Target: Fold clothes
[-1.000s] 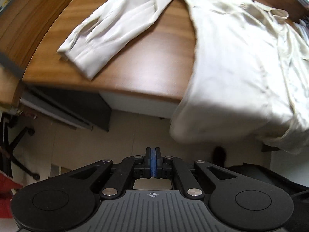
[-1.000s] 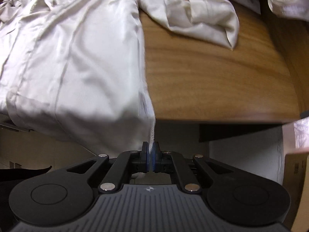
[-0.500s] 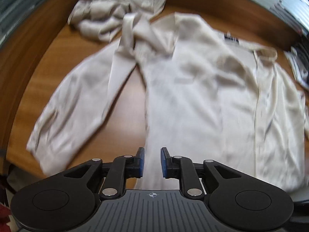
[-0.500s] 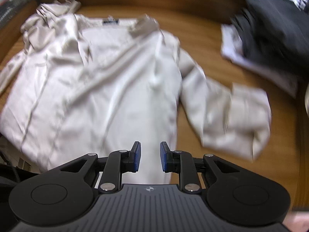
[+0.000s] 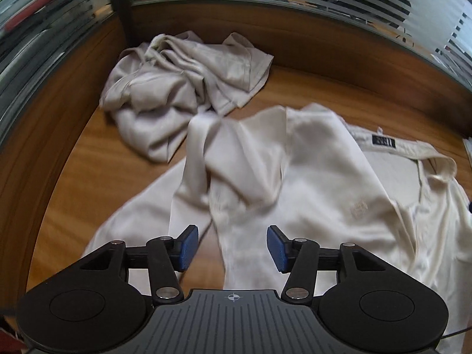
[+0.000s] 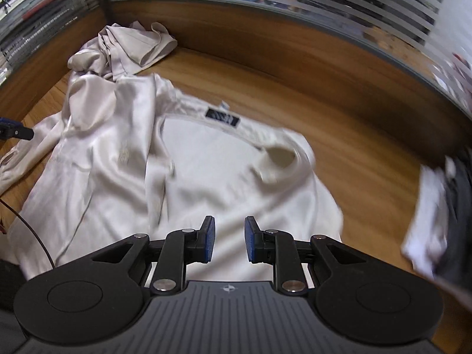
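With shirt (image 5: 309, 183) lying flat for folding, opening left gripper (image 5: 233, 249), holding right gripper (image 6: 227, 243) slightly spread, both empty.

Shirt (image 6: 224, 177) collar label (image 6: 222, 117) too blurred to read; dark garment (image 6: 460, 206) at bench (image 6: 368, 135) side cut off by frame edge, smeared by motion

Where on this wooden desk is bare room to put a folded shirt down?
Bare wood lies between the cream satin shirt and the dark folded stack, and along the wooden back panel. The far left corner is crowded by a crumpled beige garment.
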{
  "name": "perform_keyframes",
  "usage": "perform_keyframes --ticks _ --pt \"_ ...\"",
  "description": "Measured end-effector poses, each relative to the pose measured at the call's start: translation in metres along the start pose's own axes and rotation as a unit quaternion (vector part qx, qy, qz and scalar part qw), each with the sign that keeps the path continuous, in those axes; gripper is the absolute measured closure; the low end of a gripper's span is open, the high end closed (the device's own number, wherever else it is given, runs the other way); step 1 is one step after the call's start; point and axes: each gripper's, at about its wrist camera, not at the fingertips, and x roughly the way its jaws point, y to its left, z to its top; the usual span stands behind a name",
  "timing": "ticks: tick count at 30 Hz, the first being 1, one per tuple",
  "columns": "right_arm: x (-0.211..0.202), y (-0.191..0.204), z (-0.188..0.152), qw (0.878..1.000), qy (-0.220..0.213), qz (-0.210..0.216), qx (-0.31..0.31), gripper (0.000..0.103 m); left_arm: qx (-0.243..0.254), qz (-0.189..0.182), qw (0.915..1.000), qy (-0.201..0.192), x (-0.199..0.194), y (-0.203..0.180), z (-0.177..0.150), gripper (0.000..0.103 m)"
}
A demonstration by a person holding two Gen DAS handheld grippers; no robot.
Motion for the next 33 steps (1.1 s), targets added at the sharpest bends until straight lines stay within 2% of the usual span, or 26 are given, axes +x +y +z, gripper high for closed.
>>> perform_keyframes --ticks 5,14,23,27,28,29,32,33 --pt "0.049 0.012 0.045 0.999 0.010 -0.013 -0.030 0.074 0.023 -0.012 0.9997 0.004 0.027 -0.006 0.039 0.047" --pt "0.119 0.024 0.088 0.991 0.028 -0.035 -0.125 0.072 0.074 -0.055 0.9958 0.000 0.065 -0.046 0.091 0.044" --pt "0.144 0.054 0.114 0.984 0.018 0.027 -0.175 0.058 0.074 -0.084 0.9937 -0.003 0.091 -0.067 0.126 0.043" --pt "0.151 0.070 0.121 0.980 0.017 0.053 -0.192 0.058 0.077 -0.080 0.9938 0.007 0.103 -0.073 0.128 0.045" --pt "0.153 0.073 0.122 0.979 0.019 0.060 -0.192 0.058 0.078 -0.077 0.9939 0.010 0.105 -0.074 0.128 0.051" --pt "0.156 0.076 0.124 0.979 0.021 0.068 -0.191 0.058 0.079 -0.073 0.9941 0.013 0.107 -0.074 0.127 0.063" --pt "0.160 0.082 0.127 0.979 0.022 0.081 -0.185 0.058 0.079 -0.056 0.9950 0.023 0.114 -0.068 0.123 0.085" --pt "0.162 0.085 0.127 0.978 0.020 0.077 -0.192 0.058 0.078 -0.052 0.9953 0.025 0.116 -0.065 0.121 0.089"
